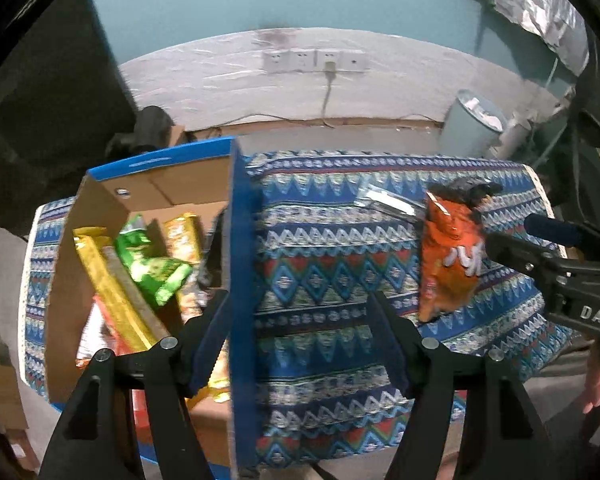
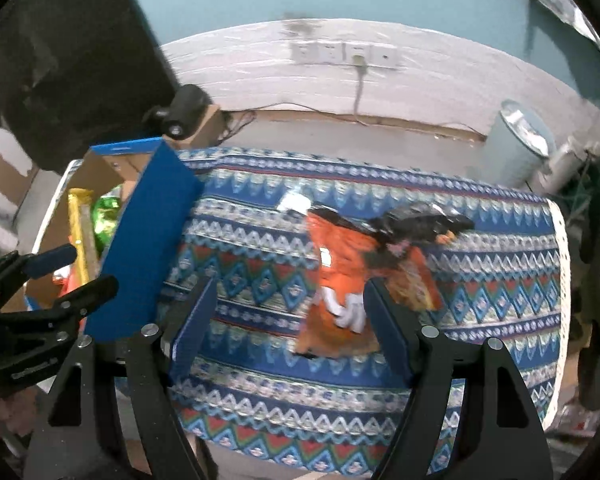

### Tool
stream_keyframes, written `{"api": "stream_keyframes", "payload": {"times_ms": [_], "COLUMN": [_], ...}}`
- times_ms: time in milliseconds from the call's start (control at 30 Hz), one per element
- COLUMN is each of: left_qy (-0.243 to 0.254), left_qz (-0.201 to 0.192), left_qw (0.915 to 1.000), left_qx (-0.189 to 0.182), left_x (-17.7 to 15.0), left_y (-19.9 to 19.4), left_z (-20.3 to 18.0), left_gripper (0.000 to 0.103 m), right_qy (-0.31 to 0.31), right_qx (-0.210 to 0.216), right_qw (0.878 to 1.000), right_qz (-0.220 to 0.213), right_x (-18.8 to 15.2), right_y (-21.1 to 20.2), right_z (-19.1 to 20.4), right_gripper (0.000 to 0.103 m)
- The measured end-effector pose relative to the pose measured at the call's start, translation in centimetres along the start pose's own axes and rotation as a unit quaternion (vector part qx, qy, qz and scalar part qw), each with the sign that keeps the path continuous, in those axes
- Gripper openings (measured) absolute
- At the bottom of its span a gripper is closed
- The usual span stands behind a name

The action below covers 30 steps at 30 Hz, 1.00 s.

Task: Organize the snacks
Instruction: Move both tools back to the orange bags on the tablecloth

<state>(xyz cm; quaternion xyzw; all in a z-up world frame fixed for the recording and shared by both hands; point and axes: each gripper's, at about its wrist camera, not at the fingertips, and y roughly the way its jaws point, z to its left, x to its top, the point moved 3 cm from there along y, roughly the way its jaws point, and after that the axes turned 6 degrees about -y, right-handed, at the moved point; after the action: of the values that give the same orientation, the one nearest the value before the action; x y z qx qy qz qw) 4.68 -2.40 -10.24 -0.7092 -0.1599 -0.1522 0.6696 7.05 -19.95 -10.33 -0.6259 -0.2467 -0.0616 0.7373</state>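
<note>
A bench (image 1: 320, 248) with a blue zigzag cloth fills both views. At its left end sits a cardboard box (image 1: 236, 264) with blue outside walls. Inside the box lie a long yellow pack (image 1: 100, 268), a green bag (image 1: 152, 268) and a gold pack (image 1: 182, 236); more orange and white wrappers lie low in the box, too blurred to name.

An orange snack bag (image 2: 340, 280) lies out on the cloth, well apart from the box. A black bag (image 2: 424, 216) touches its far end, and something silver (image 1: 384, 200) lies just beside that.

The left tongs (image 1: 300, 336) are open and hold nothing. They hang over the right wall of the box, one finger on the box side and one over the cloth.

The right tongs (image 2: 290, 328) are open too, with nothing in them. The near end of the orange snack bag shows between their fingers, but the pads do not press it.

On the floor past the bench stands a gray bin (image 1: 472, 124). White wall plugs (image 1: 316, 60) sit on the wall.
</note>
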Motion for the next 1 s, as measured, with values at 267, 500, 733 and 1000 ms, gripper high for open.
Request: {"api": "stream_keyframes", "payload": {"times_ms": [267,500,733,1000], "left_qy": [0.028,0.063,0.082,0.092], "left_qz": [0.016,0.010,0.016,0.027], "left_qw": [0.9995,0.9979,0.9963,0.9949], "left_qx": [-0.006,0.013,0.022,0.033], "left_x": [-0.3,0.0,0.6,1.1], "left_y": [1.7,3.7,5.9,8.4], "left_z": [-3.8,-5.6,-6.3,-6.5], "left_gripper": [0.081,0.081,0.081,0.081], "right_qy": [0.041,0.061,0.068,0.067], "right_qx": [-0.025,-0.060,-0.079,-0.075], "right_qw": [0.999,0.995,0.991,0.991], "right_qz": [0.020,0.048,0.081,0.084], "right_x": [-2.1,-3.1,-3.1,-2.2], "right_y": [0.9,2.5,5.9,9.3], "right_z": [-4.7,-8.2,-10.8,-11.2], "right_gripper": [0.076,0.076,0.076,0.076]}}
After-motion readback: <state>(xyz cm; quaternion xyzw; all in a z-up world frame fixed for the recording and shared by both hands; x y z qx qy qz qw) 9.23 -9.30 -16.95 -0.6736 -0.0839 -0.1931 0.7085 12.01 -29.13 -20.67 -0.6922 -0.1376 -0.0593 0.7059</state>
